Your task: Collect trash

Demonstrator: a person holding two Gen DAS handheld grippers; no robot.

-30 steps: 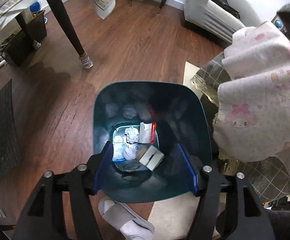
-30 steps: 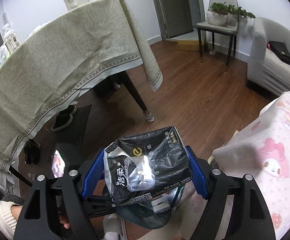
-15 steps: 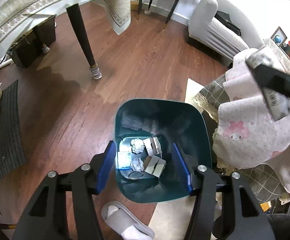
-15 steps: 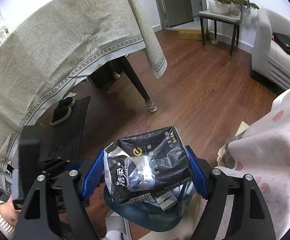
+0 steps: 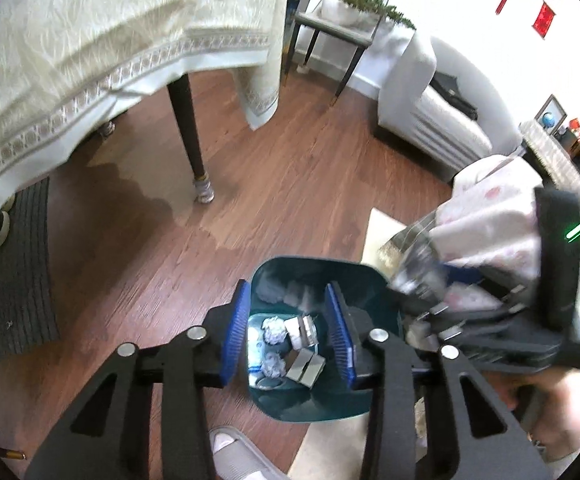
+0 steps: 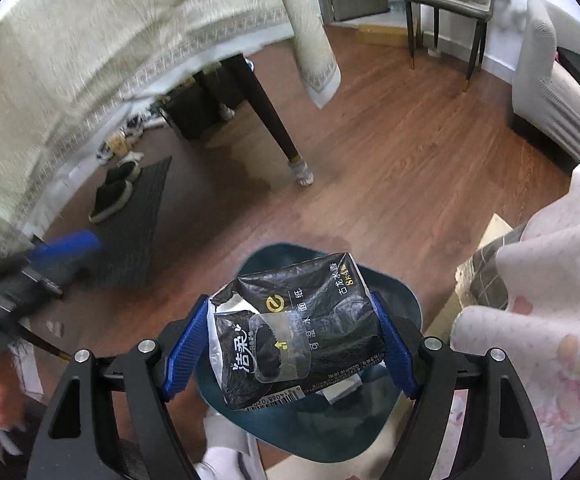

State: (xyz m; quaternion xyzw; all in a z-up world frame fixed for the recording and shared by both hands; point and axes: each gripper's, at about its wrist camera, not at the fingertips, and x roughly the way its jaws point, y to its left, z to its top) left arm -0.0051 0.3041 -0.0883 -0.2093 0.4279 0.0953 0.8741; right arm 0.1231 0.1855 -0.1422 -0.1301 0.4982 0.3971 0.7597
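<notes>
A teal trash bin point(image 5: 310, 261) stands on the wood floor and holds crumpled paper point(image 5: 274, 330) and small boxes point(image 5: 304, 366). My left gripper point(image 5: 286, 289) hangs above the bin's left half. Its jaws are closing, with nothing between them. My right gripper point(image 6: 290, 300) is shut on a black tissue pack point(image 6: 298, 328), held just above the bin's opening point(image 6: 408, 300). In the right wrist view, a blurred blue finger point(image 6: 65, 245) of the left gripper shows at the left edge.
A cloth-covered table stands on a dark table leg point(image 5: 191, 148) behind the bin. A dark mat point(image 5: 13, 272) lies to the left, and a grey slipper point(image 5: 241, 456) near the bin. A pink patterned cloth point(image 6: 530, 320) and a white sofa point(image 5: 430, 120) are on the right.
My left gripper has risen away from the bin and its jaws have narrowed. The right gripper has come down over the bin with the pack, entering the left wrist view.
</notes>
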